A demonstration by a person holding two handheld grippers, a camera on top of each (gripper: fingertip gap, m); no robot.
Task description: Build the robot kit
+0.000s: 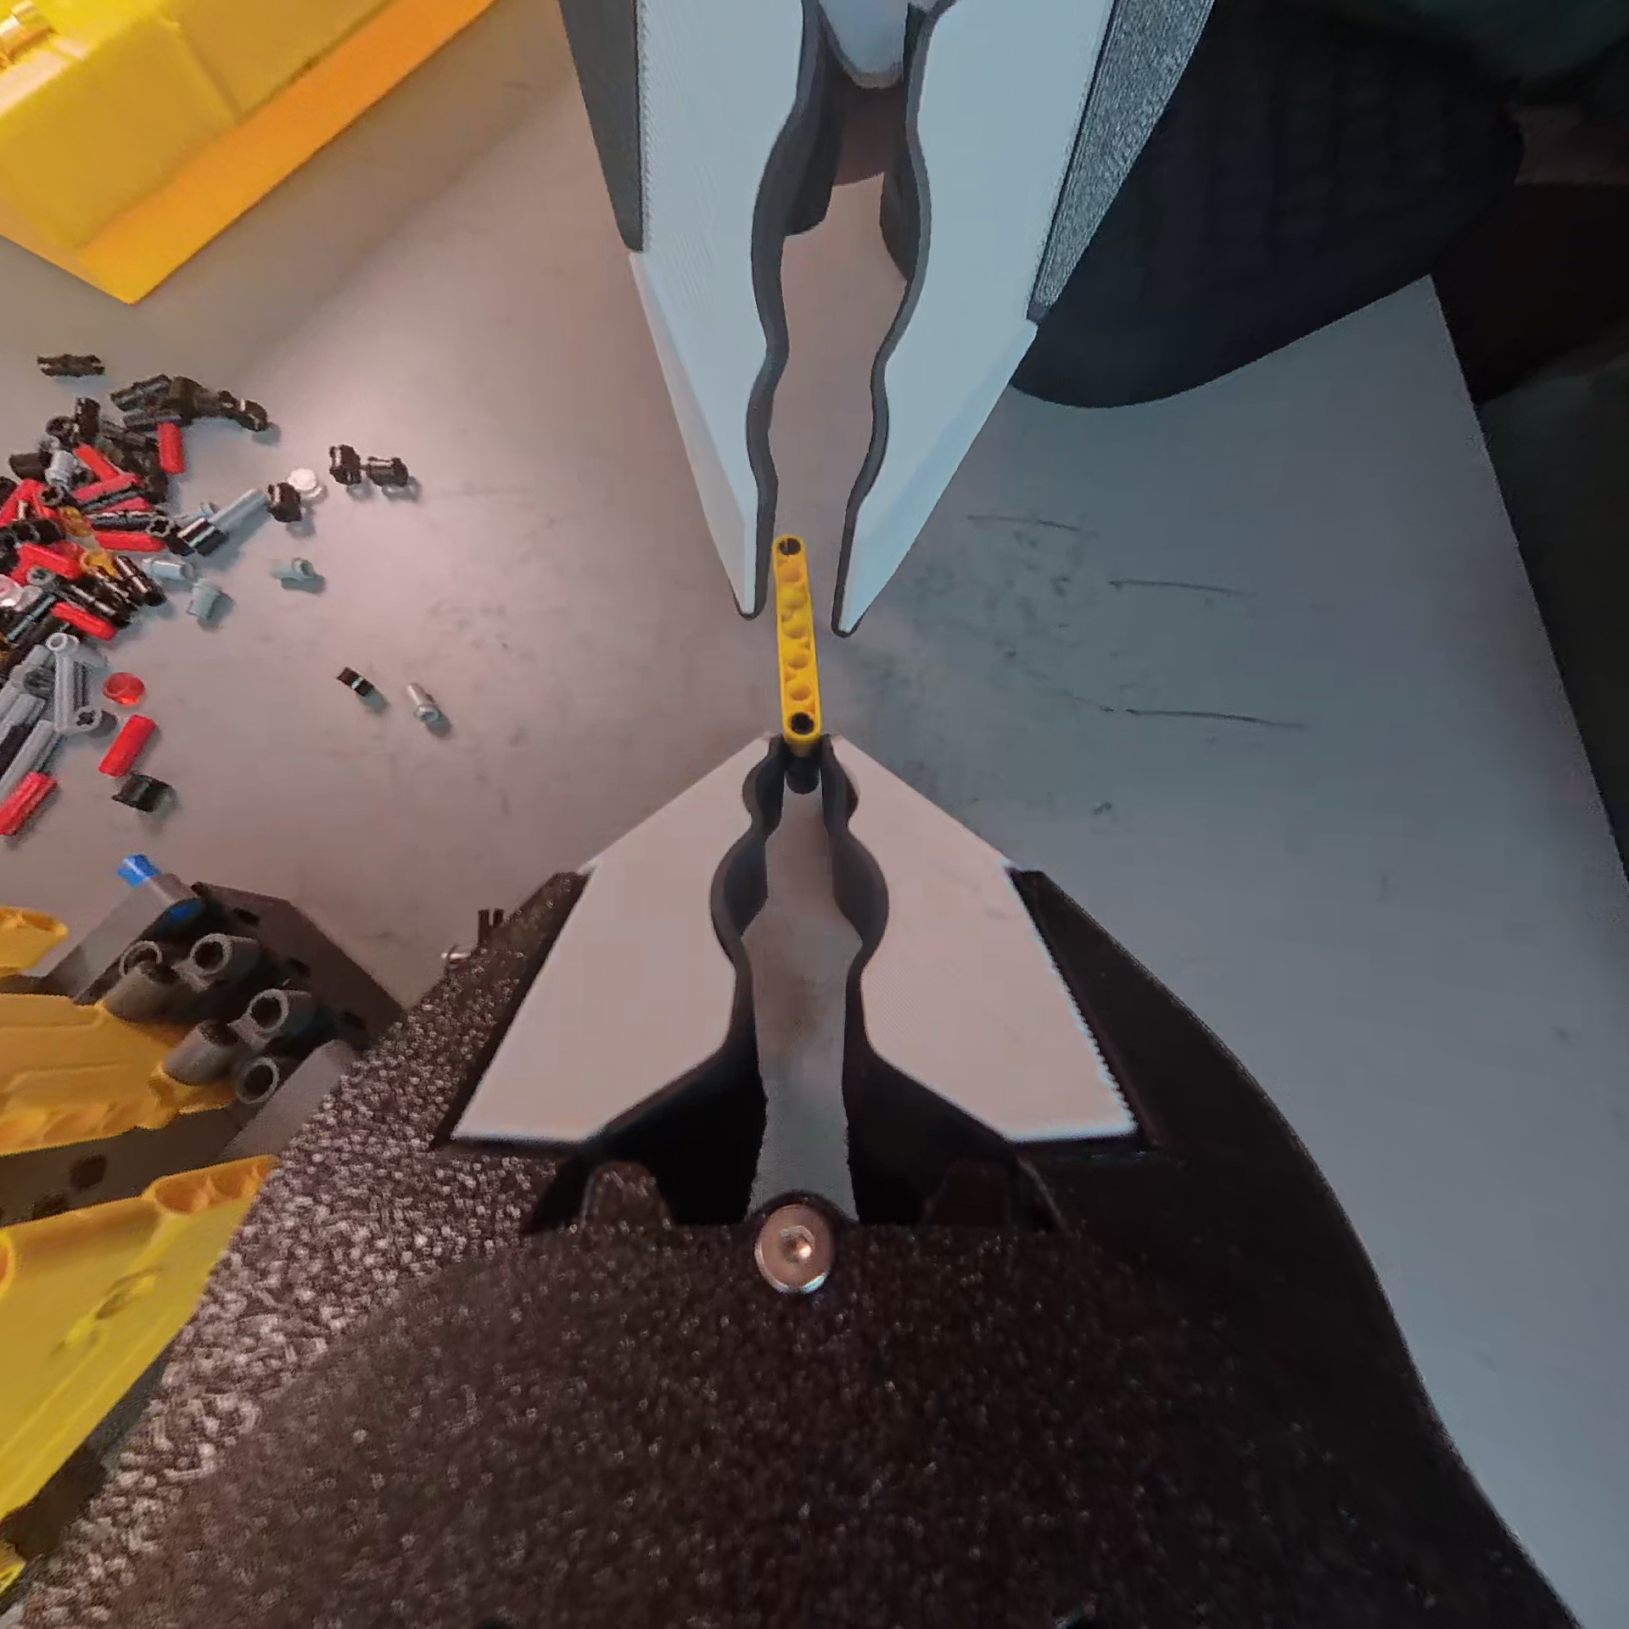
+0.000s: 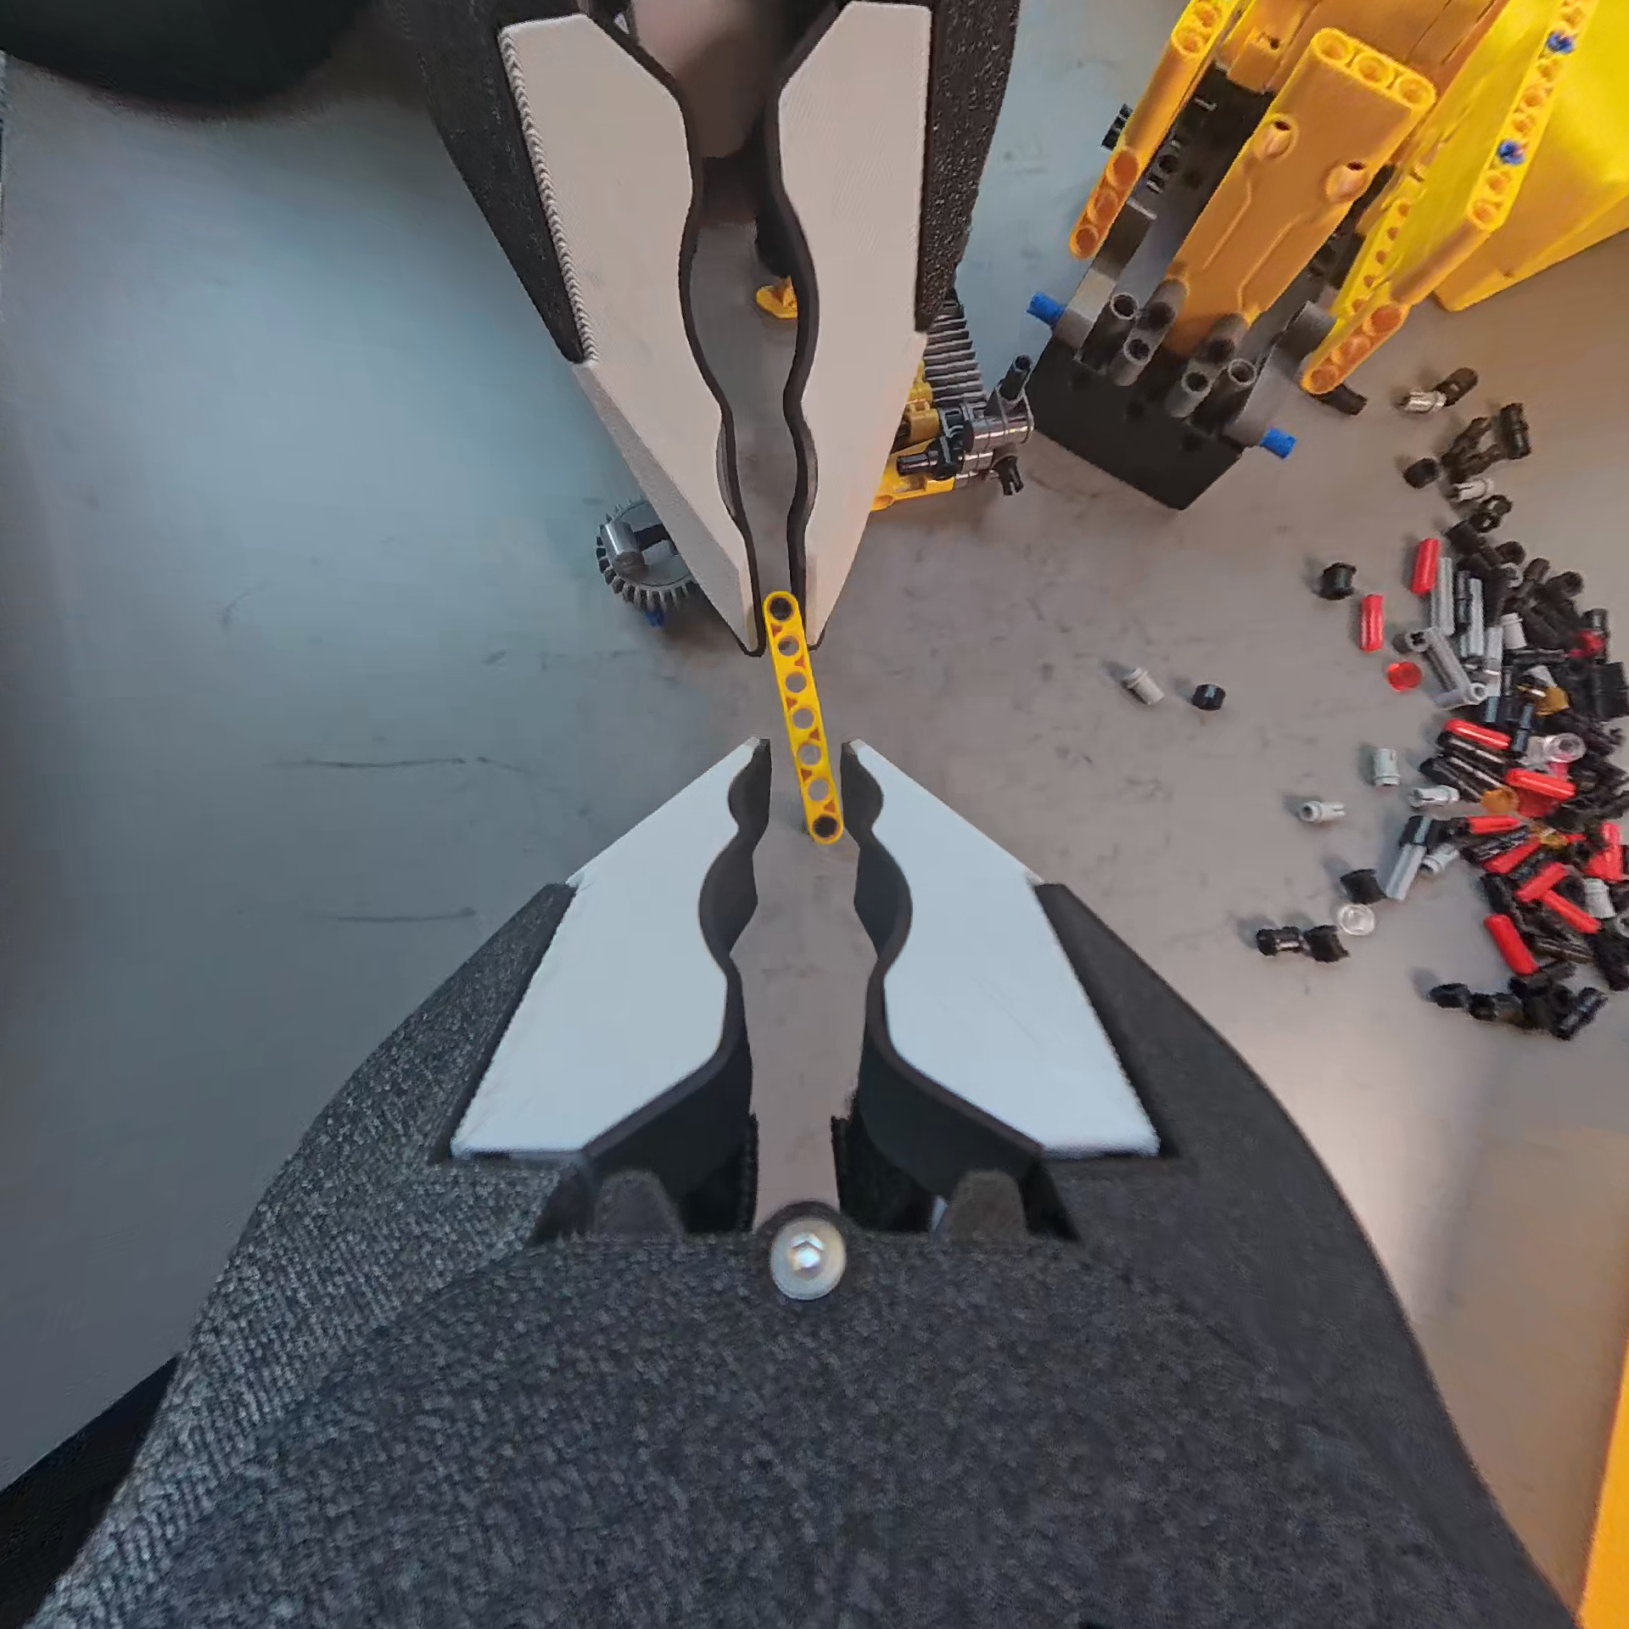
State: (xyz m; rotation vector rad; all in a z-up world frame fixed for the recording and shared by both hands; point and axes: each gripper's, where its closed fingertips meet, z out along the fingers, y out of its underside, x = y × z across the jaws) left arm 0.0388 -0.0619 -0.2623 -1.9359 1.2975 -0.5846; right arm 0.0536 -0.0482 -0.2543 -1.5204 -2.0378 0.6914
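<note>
Between our two sets of fingers, above the middle of the grey worktop [image 1: 1190, 837], hangs one yellow beam [image 1: 796, 643] — a thin strip of plastic with a row of round holes. Our left gripper [image 1: 800, 760] is clamped on its near end, where a black pin [image 1: 800, 779] seems to sit in the last hole. Our right gripper [image 2: 804, 776] stands parted around the other end, its fingers on either side and not pressing.

We judge the beam light, stiff and smooth-sided, likely to swivel if pinched at a single point; the flat faces near an end look the surest hold.

We count one beam, two grippers, one loose pile of small red, black and grey connectors [image 2: 1516, 776] toward one edge, one dark gear [image 2: 636, 564], and one yellow-and-black built assembly [image 2: 1234, 264].
</note>
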